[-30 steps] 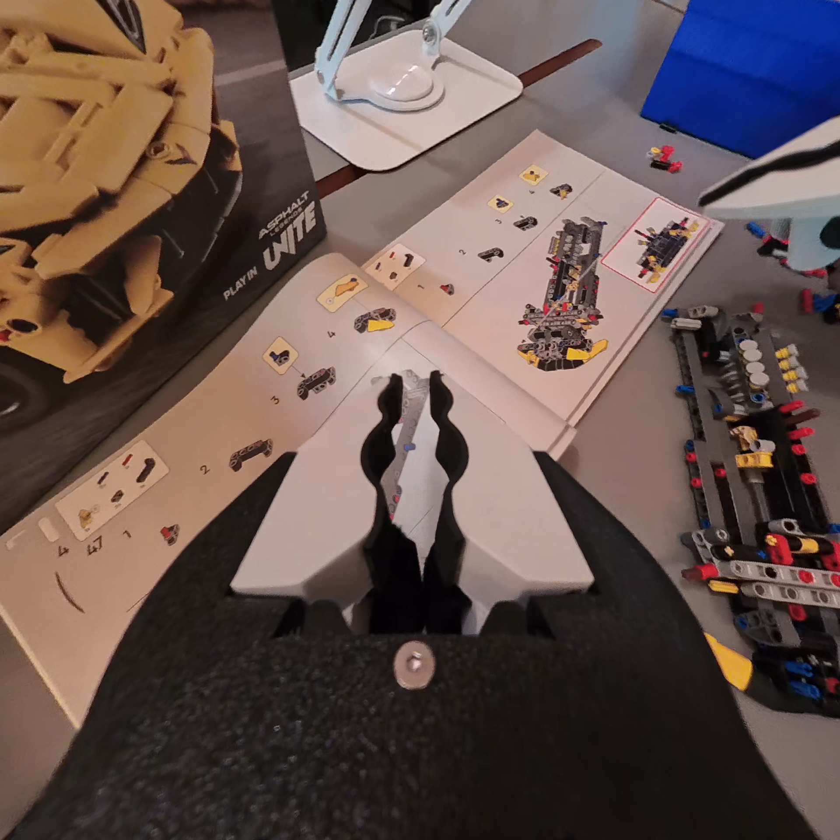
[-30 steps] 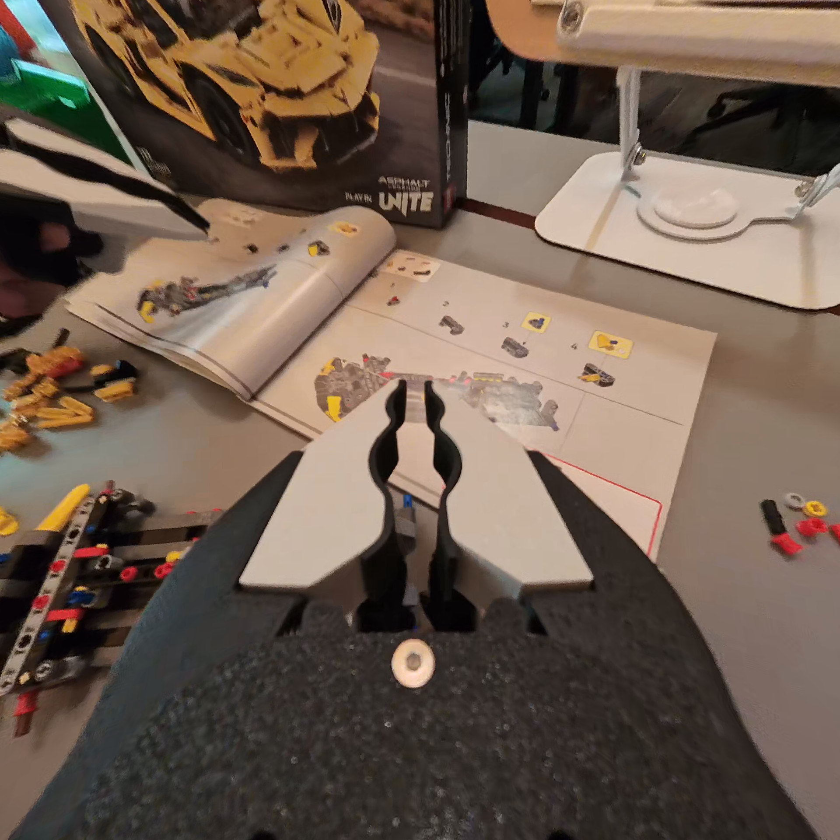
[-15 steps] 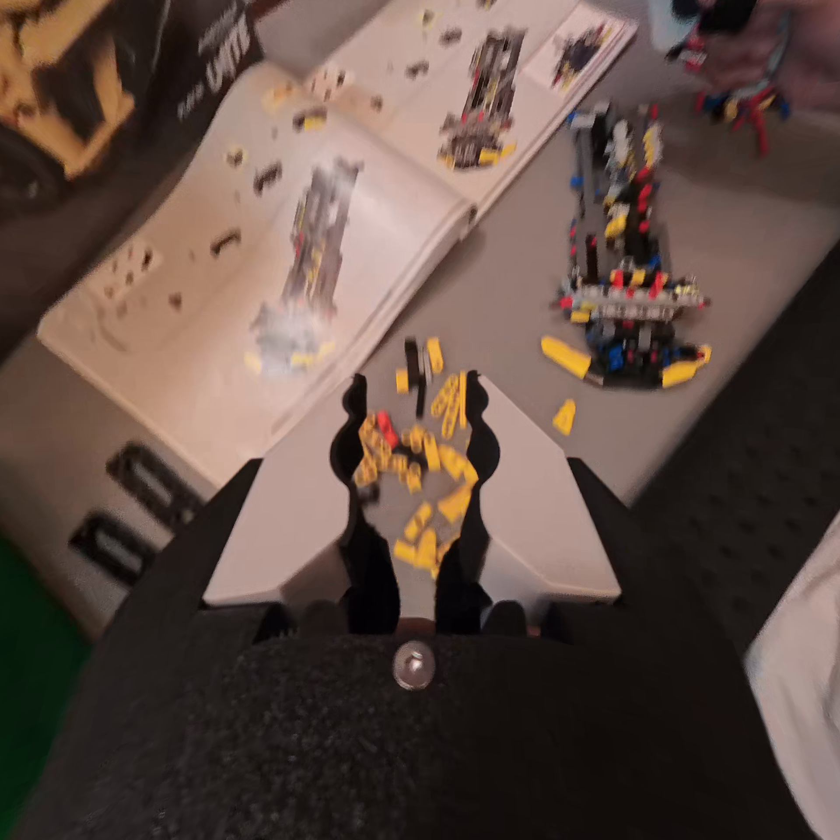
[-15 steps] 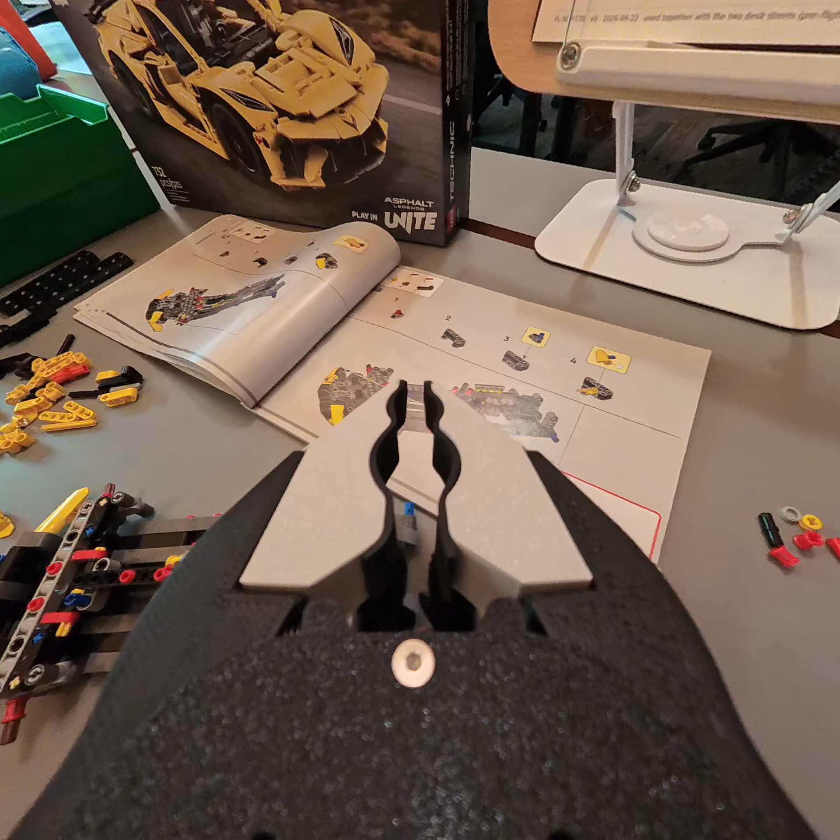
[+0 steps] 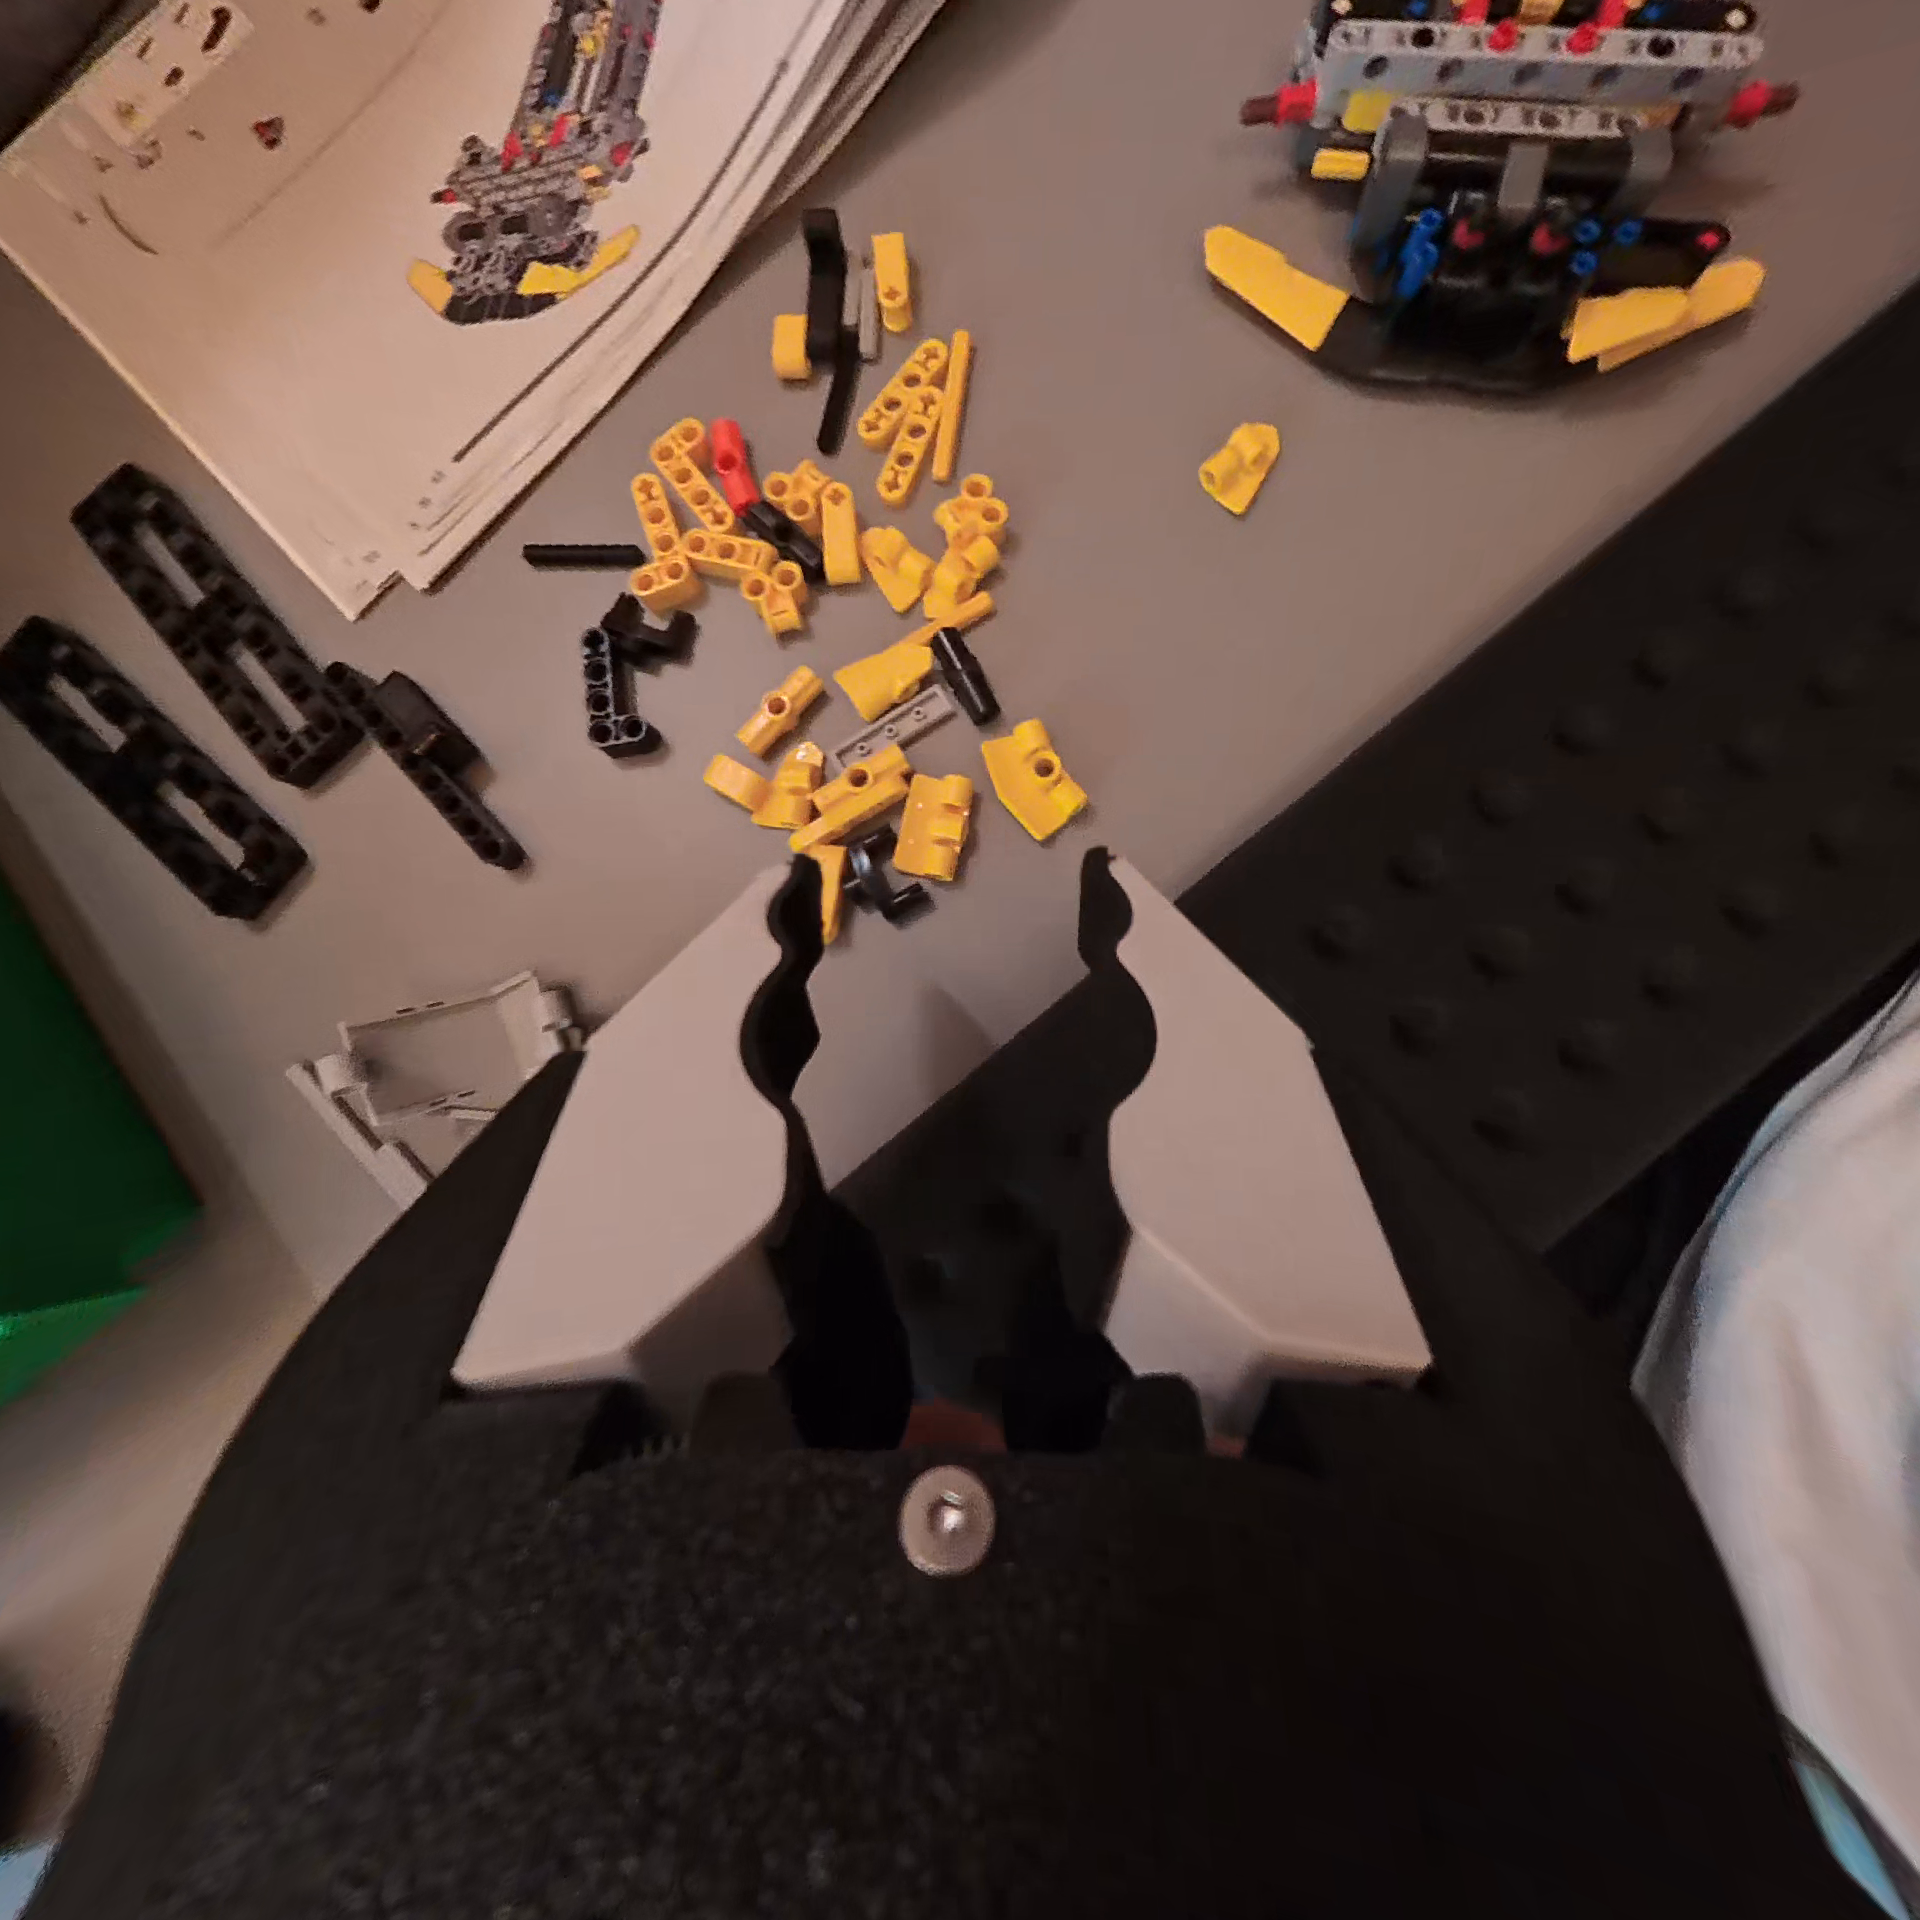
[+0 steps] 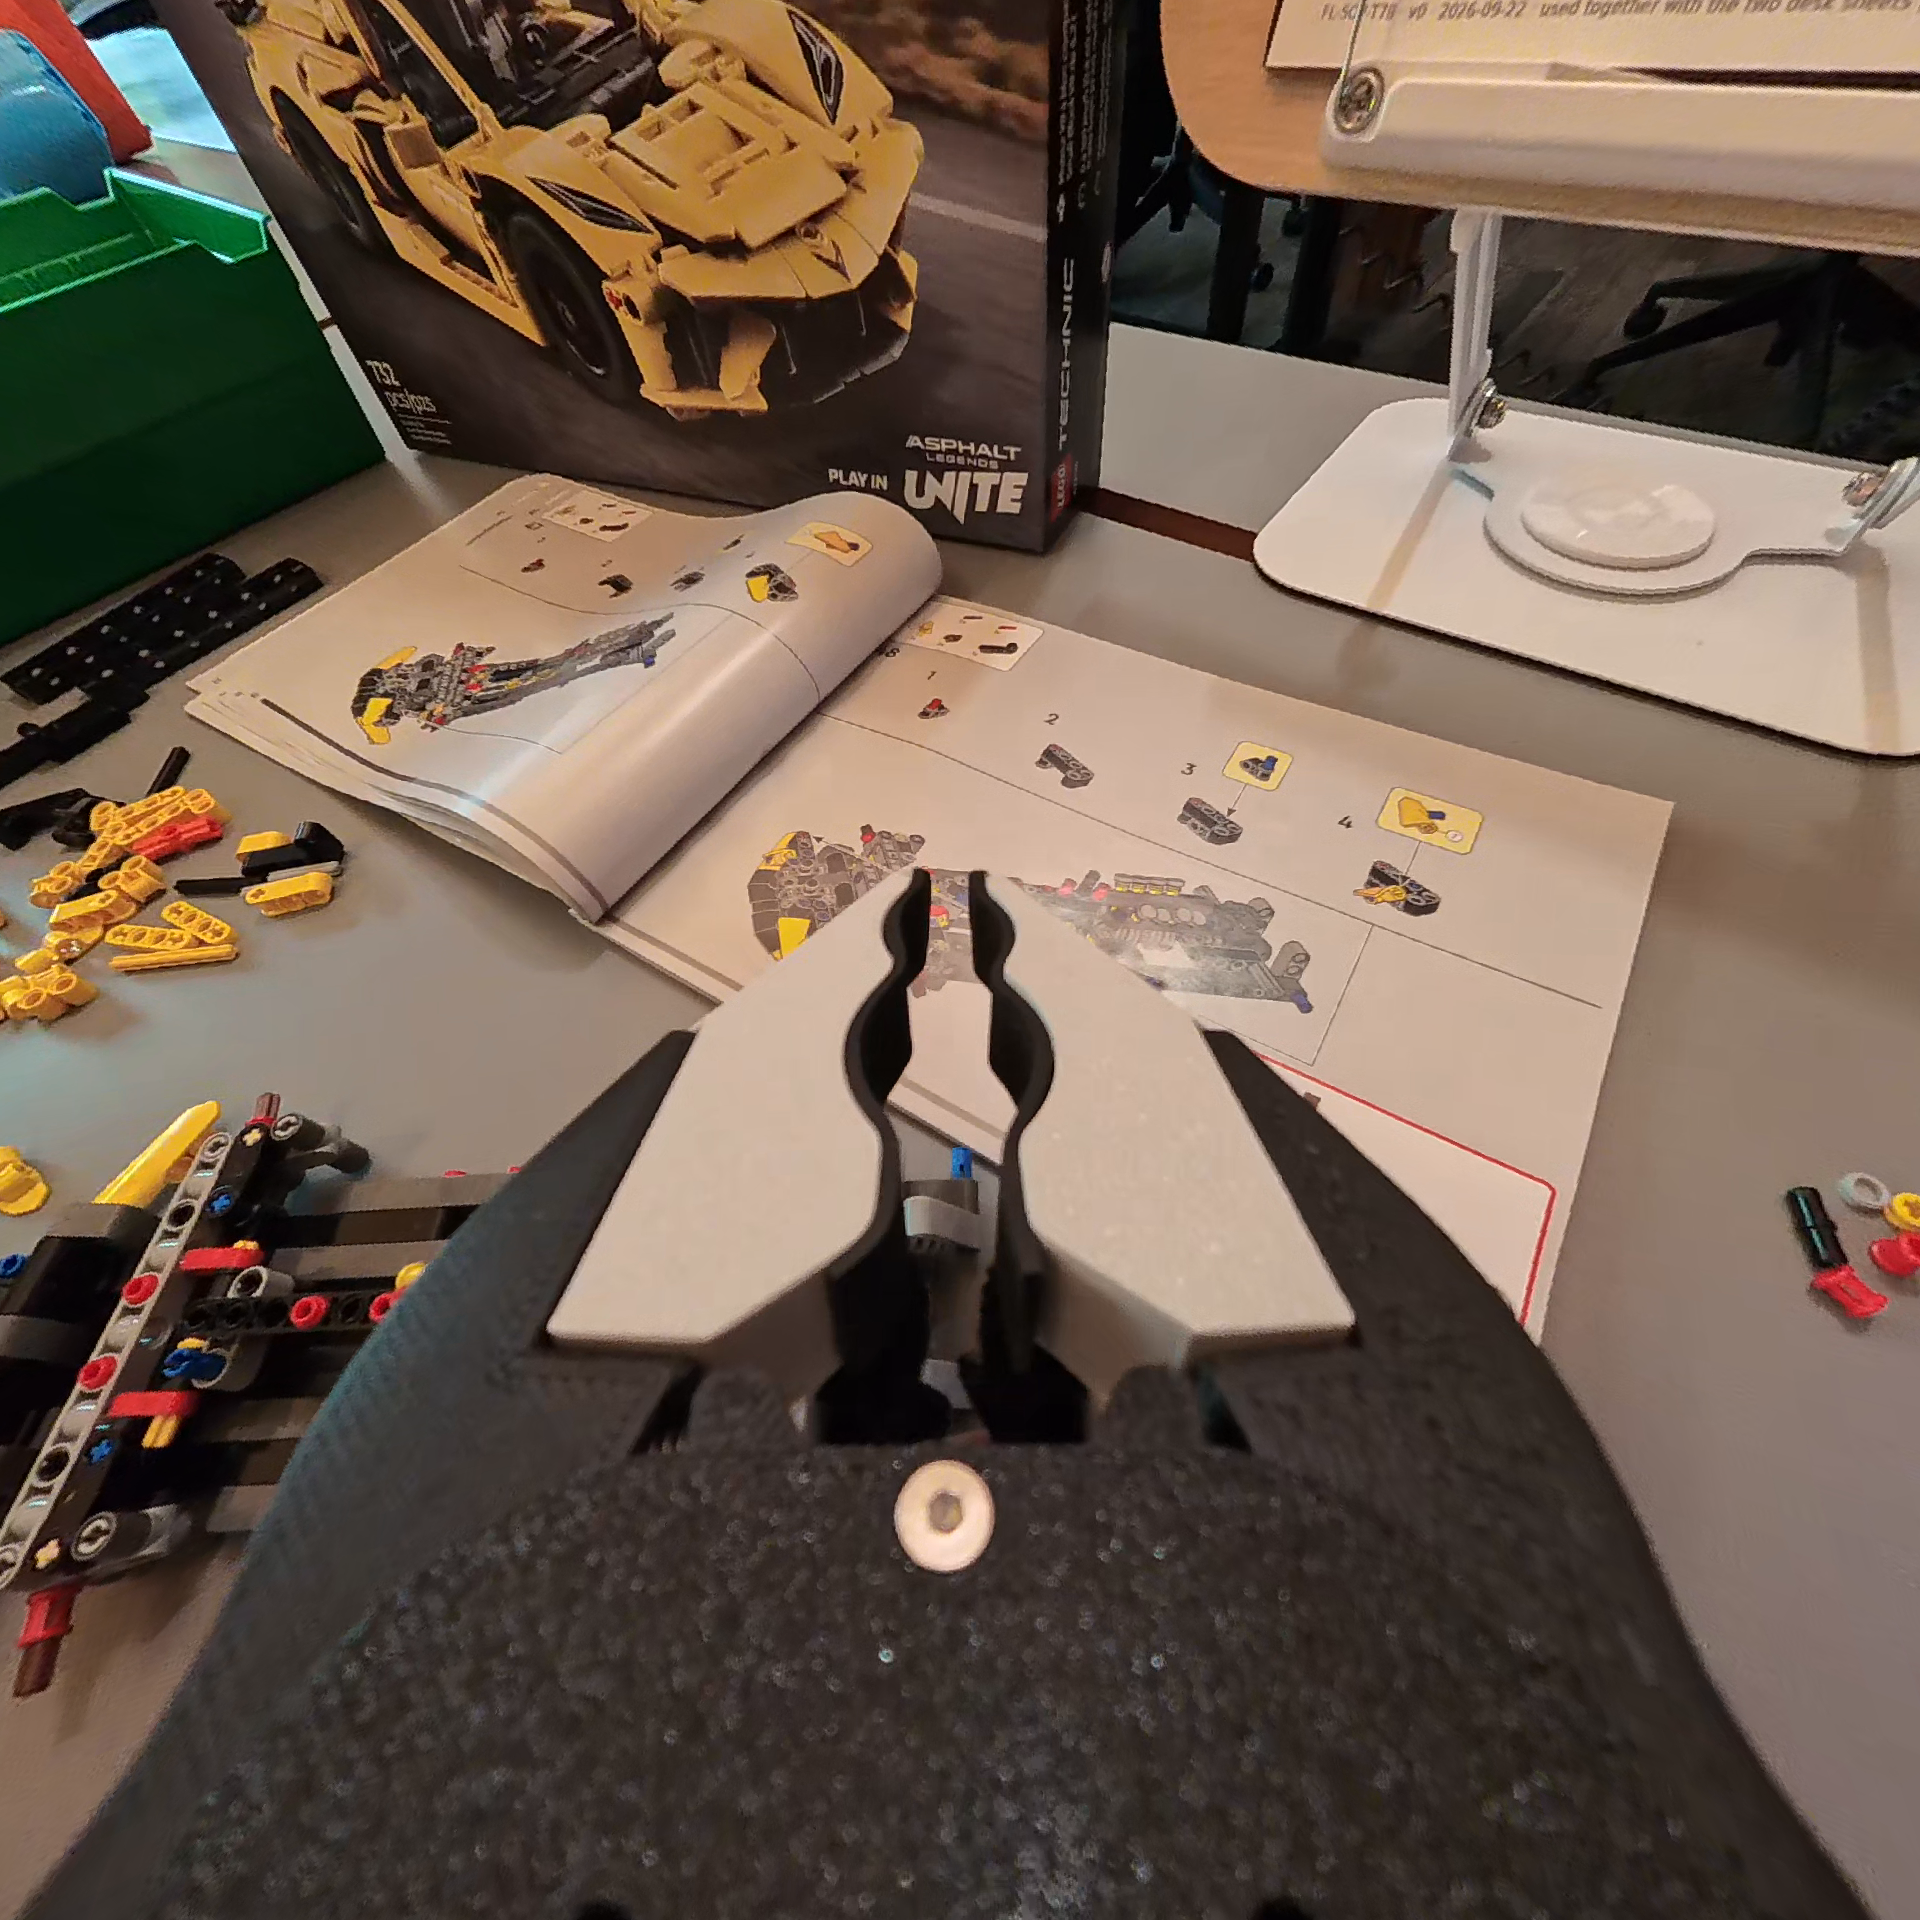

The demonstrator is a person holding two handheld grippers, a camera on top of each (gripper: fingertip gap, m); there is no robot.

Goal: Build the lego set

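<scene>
The left gripper (image 5: pixel 940 868) is held with jaws apart above a scatter of yellow pieces (image 5: pixel 831 582) on the grey surface (image 5: pixel 1091 499), near the part-built model (image 5: pixel 1496 208). The right gripper (image 6: pixel 945 883) is seen with jaws nearly together, clamped on nothing, over the open instruction booklet (image 6: pixel 1455 987). A green bin (image 6: pixel 156 384) stands beside the set's box (image 6: pixel 665 239); its contents cannot be made out.

The left wrist view looks steeply down at the loose yellow pieces (image 5: pixel 852 582). The right wrist view faces low across the counter (image 6: pixel 436 1039); both share the booklet (image 6: pixel 644 675).

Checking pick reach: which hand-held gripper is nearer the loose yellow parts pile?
Left. The left hand-held gripper hovers open at the yellow parts pile's near edge. The right hand-held gripper points over the instruction booklet, well aside.
</scene>
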